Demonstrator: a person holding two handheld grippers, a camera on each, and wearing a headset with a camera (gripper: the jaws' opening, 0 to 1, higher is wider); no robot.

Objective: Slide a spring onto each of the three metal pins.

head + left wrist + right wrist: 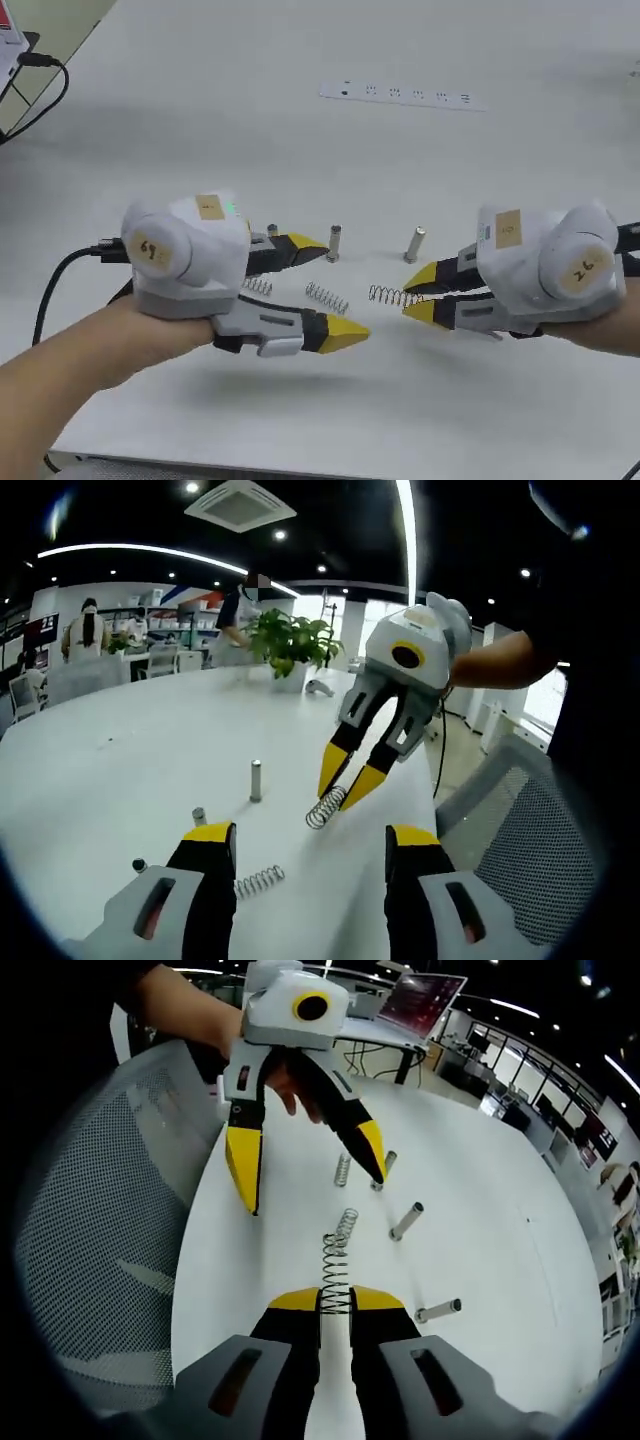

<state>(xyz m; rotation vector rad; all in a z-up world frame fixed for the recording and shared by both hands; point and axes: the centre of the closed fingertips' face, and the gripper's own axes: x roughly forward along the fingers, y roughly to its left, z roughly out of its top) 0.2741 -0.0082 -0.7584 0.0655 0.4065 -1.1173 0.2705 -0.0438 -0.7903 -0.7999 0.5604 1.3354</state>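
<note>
The table (300,150) is smooth, so a dropped spring could skid or roll off. The left gripper (325,290) hangs low with its jaws spread wide and empty. A careless sweep could topple a pin or flick the left spring (257,286) or the middle spring (327,297), which lie flat just under it. The right gripper (420,292) has its jaws clamped on one end of the held spring (388,295), the rest pointing towards the middle of the work. Gripped at one end, the free end may sag and miss a pin top, or the coil may buckle and pop loose if pushed on crooked. The left pin (272,232), middle pin (335,243) and right pin (415,243) stand upright and bare, just beyond the springs. The head view blurs the grip. The right gripper view shows the held spring (335,1272) running straight out from the closed tips. The left gripper view shows its free end (322,812) dipping to the table, seemingly touching.
</note>
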